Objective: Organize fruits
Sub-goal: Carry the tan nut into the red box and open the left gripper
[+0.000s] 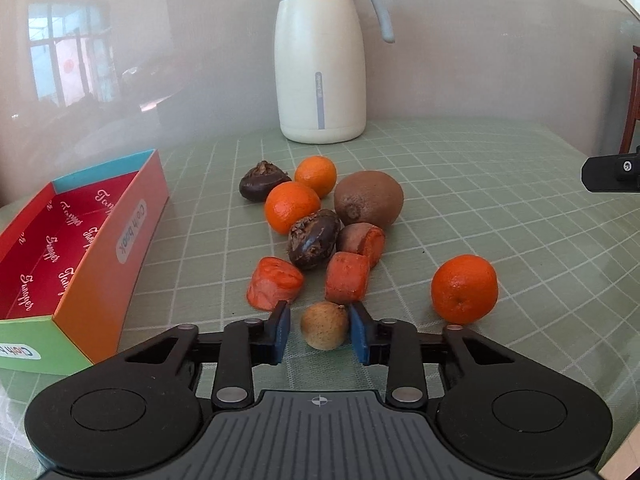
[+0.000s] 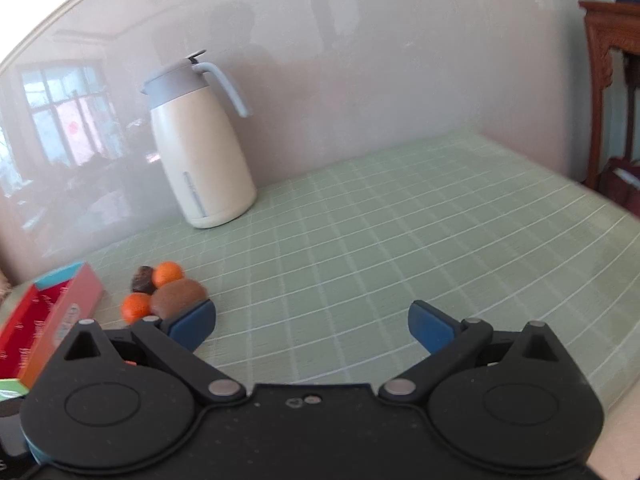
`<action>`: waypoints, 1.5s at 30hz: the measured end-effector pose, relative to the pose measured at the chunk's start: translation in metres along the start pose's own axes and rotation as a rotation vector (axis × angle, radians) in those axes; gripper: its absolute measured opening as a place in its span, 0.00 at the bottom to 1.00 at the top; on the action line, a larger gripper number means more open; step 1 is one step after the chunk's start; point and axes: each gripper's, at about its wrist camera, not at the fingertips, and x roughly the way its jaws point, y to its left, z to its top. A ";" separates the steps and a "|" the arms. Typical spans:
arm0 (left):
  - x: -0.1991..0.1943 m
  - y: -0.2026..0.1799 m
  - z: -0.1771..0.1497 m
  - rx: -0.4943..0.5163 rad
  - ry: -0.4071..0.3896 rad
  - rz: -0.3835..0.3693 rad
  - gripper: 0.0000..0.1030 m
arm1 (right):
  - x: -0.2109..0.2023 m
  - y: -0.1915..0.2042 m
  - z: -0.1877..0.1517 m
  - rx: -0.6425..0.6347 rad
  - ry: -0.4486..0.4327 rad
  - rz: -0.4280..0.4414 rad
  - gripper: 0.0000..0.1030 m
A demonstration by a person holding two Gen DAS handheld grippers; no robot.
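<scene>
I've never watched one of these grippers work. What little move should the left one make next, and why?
Probably close the left gripper on the small tan fruit: that fruit sits between the open blue pads, with gaps showing either side, and the box waits empty alongside.

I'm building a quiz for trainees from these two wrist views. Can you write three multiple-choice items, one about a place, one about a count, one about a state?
1. Where is the open box relative to the fruit pile?
A. To its left
B. Behind it, by the wall
C. To its right

2. How many tangerines are in the left wrist view?
A. One
B. Three
C. Five

3. How do the left tongs stand at the small tan fruit?
A. Shut tight on it, lifted
B. Open, one pad on each side of it
C. Far from it, over the box

Answers: 1 A, the box sits at the left edge beside the pile. 2 B, two tangerines lie in the pile and one lies apart on the right. 3 B, gaps show between both pads and the fruit, which rests on the tablecloth.
</scene>
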 end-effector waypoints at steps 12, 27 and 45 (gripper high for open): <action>-0.025 0.010 0.005 -0.001 -0.097 0.036 0.25 | 0.000 0.008 -0.004 -0.098 -0.058 -0.172 1.00; -0.039 0.133 0.015 -0.214 -0.117 0.405 0.25 | 0.017 0.040 -0.014 -0.210 -0.072 -0.235 1.00; -0.012 0.195 0.007 -0.336 0.023 0.555 0.50 | 0.025 0.073 -0.024 -0.286 -0.042 -0.111 1.00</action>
